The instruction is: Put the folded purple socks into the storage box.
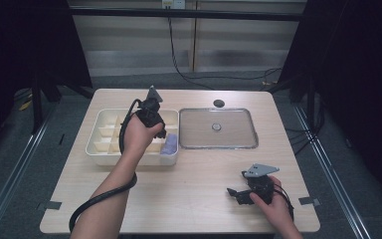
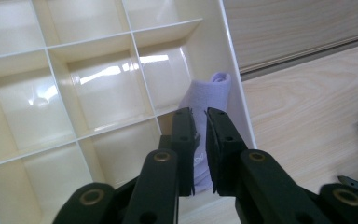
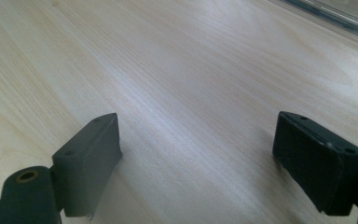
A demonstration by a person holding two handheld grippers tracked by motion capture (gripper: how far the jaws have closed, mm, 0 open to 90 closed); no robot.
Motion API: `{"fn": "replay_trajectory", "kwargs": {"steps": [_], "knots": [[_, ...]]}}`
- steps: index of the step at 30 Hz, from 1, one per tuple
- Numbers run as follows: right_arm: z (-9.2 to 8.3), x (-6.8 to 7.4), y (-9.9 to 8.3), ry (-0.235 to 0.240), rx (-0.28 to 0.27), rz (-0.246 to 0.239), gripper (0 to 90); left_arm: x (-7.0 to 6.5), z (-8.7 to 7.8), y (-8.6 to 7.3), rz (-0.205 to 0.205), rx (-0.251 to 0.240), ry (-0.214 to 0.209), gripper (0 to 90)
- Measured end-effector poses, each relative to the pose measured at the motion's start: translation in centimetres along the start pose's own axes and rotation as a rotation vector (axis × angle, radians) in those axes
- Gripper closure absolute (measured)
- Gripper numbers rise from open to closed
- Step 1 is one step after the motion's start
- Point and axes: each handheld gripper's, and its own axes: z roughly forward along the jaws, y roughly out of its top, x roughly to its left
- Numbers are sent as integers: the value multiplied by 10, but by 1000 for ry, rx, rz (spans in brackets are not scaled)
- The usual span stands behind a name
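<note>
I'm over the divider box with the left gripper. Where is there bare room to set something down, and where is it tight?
Free: the divider box cells left of the left gripper, all bare; the tabletop between box and front edge; the steel tray around its centre knob. Tight: the box's right-hand cell, where the lilac cloth lies under the jaws, and the corner by the right gripper.

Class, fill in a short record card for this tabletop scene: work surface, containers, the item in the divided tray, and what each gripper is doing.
Surface: wooden table
Containers: cream divided tray; clear lid lying flat beside it
Item: lilac cloth, rolled, in a compartment at the tray's edge
Left gripper: above the cloth, jaws nearly together, a narrow gap between them
Right gripper: jaws wide open, low over bare table
</note>
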Motion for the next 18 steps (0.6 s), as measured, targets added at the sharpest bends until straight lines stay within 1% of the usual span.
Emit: {"fn": "replay_trajectory", "kwargs": {"steps": [9,10,12,16,18], "knots": [[0,0,0,0,1,1,144,-3,-1,5,11,5,9,899],[0,0,0,-1,1,1,144,-3,-1,5,16,6,9,900],[0,0,0,1,-1,1,145,-5,-1,6,11,8,4,900],[0,0,0,1,-1,1,144,-6,2,7,17,22,4,900],[0,0,0,1,-1,1,145,-6,5,7,13,23,4,900]]}}
